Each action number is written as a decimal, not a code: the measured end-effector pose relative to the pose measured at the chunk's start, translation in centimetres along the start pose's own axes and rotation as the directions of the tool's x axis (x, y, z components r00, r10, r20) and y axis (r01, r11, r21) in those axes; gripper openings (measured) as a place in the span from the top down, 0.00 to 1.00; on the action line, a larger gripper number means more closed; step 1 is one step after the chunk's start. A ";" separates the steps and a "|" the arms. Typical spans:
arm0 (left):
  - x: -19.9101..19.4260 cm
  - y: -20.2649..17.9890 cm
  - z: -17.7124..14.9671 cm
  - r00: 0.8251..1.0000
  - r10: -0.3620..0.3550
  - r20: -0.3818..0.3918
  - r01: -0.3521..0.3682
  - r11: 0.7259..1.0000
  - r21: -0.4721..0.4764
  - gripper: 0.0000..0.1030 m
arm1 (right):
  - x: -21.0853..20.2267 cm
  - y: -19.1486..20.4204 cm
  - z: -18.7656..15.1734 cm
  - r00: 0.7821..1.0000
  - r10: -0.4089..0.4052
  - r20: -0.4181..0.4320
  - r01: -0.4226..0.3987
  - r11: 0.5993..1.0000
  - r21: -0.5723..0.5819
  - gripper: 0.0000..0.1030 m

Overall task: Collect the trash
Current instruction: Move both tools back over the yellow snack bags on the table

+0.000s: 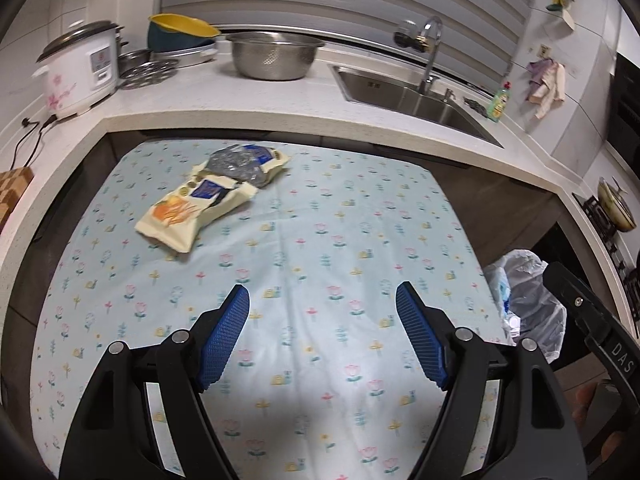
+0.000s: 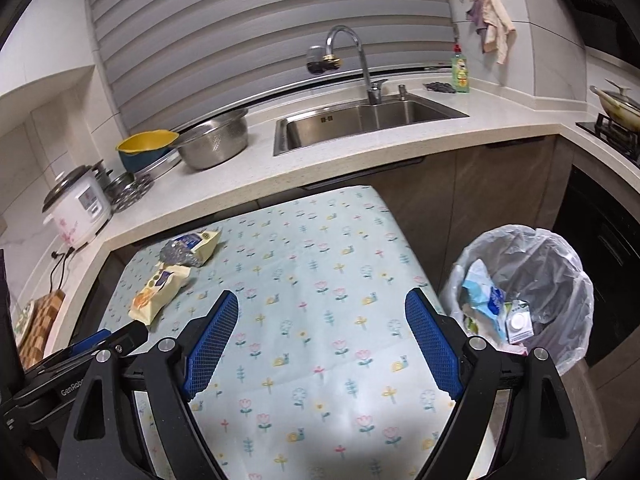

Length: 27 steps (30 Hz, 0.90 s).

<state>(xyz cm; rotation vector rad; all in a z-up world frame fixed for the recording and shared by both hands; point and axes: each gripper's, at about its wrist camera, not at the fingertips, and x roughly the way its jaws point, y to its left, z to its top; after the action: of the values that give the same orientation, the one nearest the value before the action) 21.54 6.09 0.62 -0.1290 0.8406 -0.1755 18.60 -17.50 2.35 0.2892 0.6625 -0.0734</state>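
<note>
Two empty snack bags lie on the flowered tablecloth (image 1: 320,248) at its far left: a cream one with an orange print (image 1: 192,208) (image 2: 158,292) and a crumpled silver-lined one (image 1: 248,164) (image 2: 190,246) behind it. My left gripper (image 1: 322,300) hangs open over the cloth, nothing between its blue pads, the bags ahead and to its left. My right gripper (image 2: 322,312) is open too and holds nothing. A bin with a clear liner (image 2: 524,296) (image 1: 528,300) stands on the floor right of the table, with wrappers inside.
A pale counter (image 2: 360,148) wraps round the table's far side, with a sink (image 2: 360,120), a steel colander (image 1: 276,56), a yellow and blue bowl (image 1: 180,32) and a rice cooker (image 1: 80,68). A hob with a pan (image 2: 616,108) is at far right. A wooden board (image 2: 40,320) lies at left.
</note>
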 end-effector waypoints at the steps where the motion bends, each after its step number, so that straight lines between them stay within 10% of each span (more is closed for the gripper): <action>1: 0.0 0.8 0.0 1.000 0.009 -0.001 -0.009 1.000 -0.009 0.30 | 0.2 0.5 -0.1 1.000 0.004 -0.004 -0.004 1.000 -0.005 0.20; 27: 7.4 13.5 1.2 0.977 0.201 -0.073 -0.207 0.975 -0.080 0.23 | 13.6 12.1 -0.7 0.979 0.108 -0.172 -0.127 0.987 -0.103 0.20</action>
<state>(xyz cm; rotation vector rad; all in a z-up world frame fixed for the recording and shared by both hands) 28.74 17.87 -6.44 -0.1186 0.9202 0.0511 30.74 -5.38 -3.64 0.2261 0.8107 0.1030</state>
